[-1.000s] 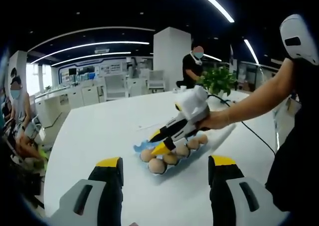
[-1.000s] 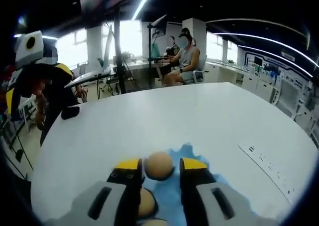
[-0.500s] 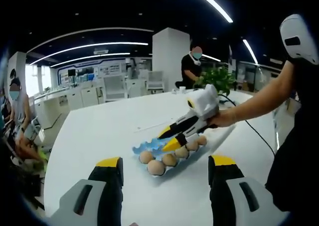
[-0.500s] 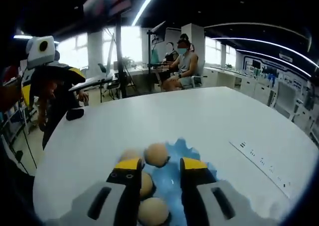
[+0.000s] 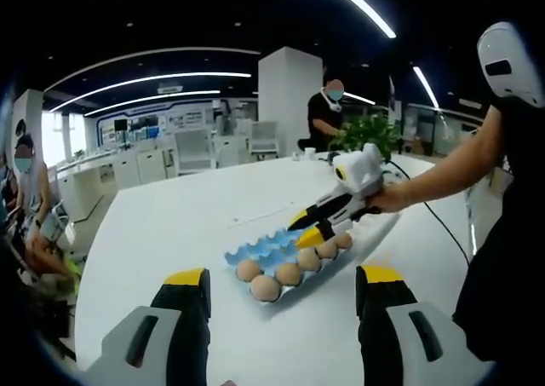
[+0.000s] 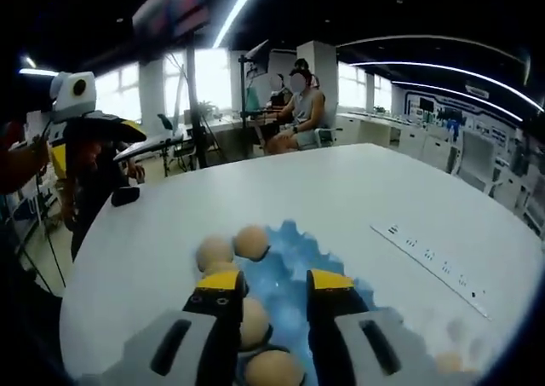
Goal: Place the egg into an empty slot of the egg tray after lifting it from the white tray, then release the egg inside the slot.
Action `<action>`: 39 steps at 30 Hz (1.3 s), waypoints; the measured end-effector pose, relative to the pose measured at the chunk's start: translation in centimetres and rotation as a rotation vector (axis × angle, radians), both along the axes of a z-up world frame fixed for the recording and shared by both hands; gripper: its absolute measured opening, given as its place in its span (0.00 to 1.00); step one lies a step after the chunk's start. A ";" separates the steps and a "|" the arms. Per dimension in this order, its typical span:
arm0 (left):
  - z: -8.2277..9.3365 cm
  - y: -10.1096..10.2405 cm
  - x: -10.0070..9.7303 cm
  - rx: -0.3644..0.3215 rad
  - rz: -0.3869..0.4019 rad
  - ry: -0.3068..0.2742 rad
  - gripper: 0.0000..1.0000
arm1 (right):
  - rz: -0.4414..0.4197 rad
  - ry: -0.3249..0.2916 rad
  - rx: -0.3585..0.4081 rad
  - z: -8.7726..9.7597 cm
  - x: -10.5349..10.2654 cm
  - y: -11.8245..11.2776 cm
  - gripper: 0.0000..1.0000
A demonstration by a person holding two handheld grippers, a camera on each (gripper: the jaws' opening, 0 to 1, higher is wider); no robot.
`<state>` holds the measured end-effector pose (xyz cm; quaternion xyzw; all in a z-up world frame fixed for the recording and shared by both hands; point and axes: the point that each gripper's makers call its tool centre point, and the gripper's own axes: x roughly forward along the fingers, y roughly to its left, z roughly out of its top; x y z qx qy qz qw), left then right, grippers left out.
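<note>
Left gripper point(image 5: 281, 288): jaws wide apart, empty, hanging over the white table point(image 5: 170, 224). Egg tray point(image 5: 268, 251), blue, lies ahead with a row of eggs point(image 5: 289, 273) seated along its near edge. Right gripper point(image 5: 311, 230) above the tray's far end; jaws apart, nothing between.

Eggs: light, rigid, brittle, smooth. Judgement: grip across the widest part, gentle squeeze.

Right gripper view adds empty blue slots point(image 6: 285, 262) and a ruler-like strip point(image 6: 430, 258). White tray: cannot identify.

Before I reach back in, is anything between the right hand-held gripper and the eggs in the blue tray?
Nothing visible. The right hand-held gripper hangs open just above the blue egg tray, with the eggs directly ahead.
</note>
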<state>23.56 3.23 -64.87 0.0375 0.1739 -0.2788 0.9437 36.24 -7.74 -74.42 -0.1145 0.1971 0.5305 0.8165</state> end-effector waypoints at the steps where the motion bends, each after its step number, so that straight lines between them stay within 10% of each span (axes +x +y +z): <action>1: 0.0 -0.1 0.0 0.000 -0.002 0.000 0.70 | -0.004 0.003 0.001 -0.1 0.0 -0.3 0.30; 39: 0.4 -1.8 0.4 0.006 -0.042 -0.007 0.70 | -0.305 0.002 -0.063 -0.8 1.4 -17.3 0.29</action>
